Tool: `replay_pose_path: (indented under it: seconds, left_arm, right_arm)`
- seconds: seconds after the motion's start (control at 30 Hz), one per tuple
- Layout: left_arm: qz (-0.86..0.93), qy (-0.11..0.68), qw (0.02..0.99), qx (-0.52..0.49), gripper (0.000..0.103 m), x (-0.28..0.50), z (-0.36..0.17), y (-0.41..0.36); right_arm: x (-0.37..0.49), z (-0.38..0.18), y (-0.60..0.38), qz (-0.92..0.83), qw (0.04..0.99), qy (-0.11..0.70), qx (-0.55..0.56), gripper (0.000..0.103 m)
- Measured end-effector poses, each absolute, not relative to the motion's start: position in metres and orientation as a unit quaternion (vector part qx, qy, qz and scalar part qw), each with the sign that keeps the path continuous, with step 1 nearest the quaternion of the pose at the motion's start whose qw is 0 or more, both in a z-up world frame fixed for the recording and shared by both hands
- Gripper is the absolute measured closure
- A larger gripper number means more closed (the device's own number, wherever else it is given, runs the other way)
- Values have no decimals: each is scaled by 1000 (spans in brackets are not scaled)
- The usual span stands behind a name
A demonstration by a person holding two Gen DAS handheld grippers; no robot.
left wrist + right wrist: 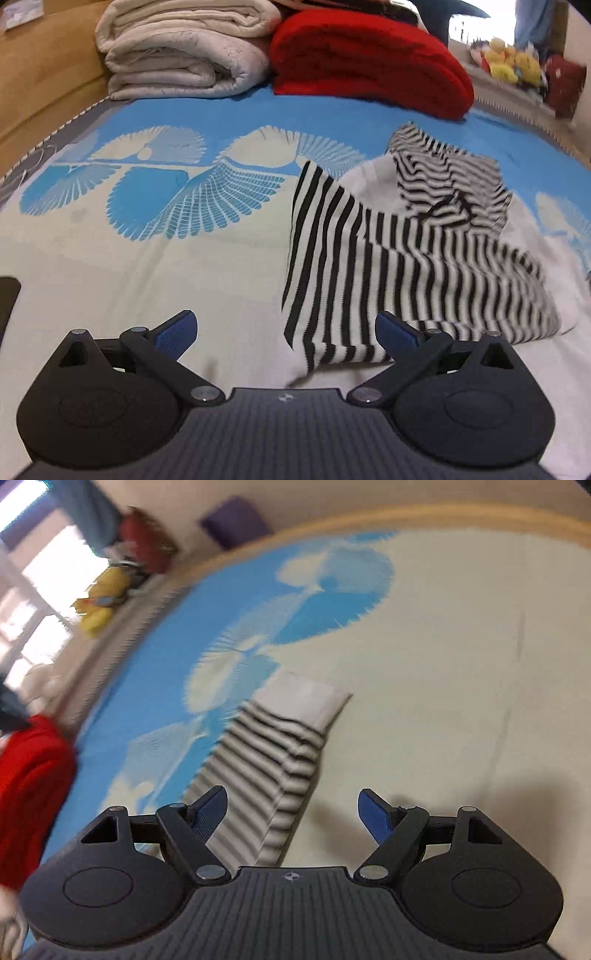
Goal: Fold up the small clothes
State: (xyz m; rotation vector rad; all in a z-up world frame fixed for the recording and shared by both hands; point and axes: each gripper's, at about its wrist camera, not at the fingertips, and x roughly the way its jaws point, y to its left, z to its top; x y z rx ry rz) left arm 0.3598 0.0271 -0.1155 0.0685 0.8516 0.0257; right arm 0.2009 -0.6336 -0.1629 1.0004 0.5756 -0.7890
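Observation:
A small black-and-white striped garment [388,266] lies partly folded on the bedspread, with a white part and a small black bow on top. My left gripper [286,334] is open and empty, just in front of the garment's near left corner. In the right wrist view the striped garment [266,760] lies with a white hem at its far end. My right gripper [291,814] is open and empty, low over the garment's near edge, its left finger [208,814] above the stripes.
The blue and cream patterned bedspread [166,206] covers the bed. A folded cream quilt [177,51] and a folded red blanket [369,59] lie at the back. Yellow plush toys [509,62] sit at the far right. A wooden bed frame [443,513] edges the bed.

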Motion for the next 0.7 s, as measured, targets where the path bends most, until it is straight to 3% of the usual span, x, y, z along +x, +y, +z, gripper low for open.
replay_pose_path:
  seconds: [0.07,0.13,0.17,0.2,0.23,0.27,0.33,0.47,0.6,0.7]
  left_arm:
    - [14,412,909,60,0,362,-121,25]
    - [25,410,908,79,0,363,-126,24]
    - [29,411,907,85,0,363,-128,24]
    - [33,413,906,87,0,365,-130,25]
    - [36,415,905,87,0,366,-130,26]
    - [41,417,904,85,0,368,-131,27]
    - [63,424,899,90,0,372,-132,29]
    - [83,427,898,71,0,375,-127,41]
    - [93,421,901,45,0,374,-118,51]
    - [106,413,904,31,0,373,-112,59]
  right_arm:
    - [219,-182,-646,-373,747,277,476,23]
    - [234,-191,-651,-383,758,264,457,14]
    - [243,-190,-650,-390,774,256,429,22]
    - [252,-189,-649,-395,782,259,407,35]
    - [262,-187,-649,-395,785,270,394,82]
    - [269,-185,-647,-395,784,274,393,99]
    - [281,-164,-631,-390,803,245,378,99]
    - [319,-90,-544,-312,897,208,235,99]
    - [332,-25,-388,-154,971,137,118,99]
    - [331,-21,-275,-19,986,130,99,95]
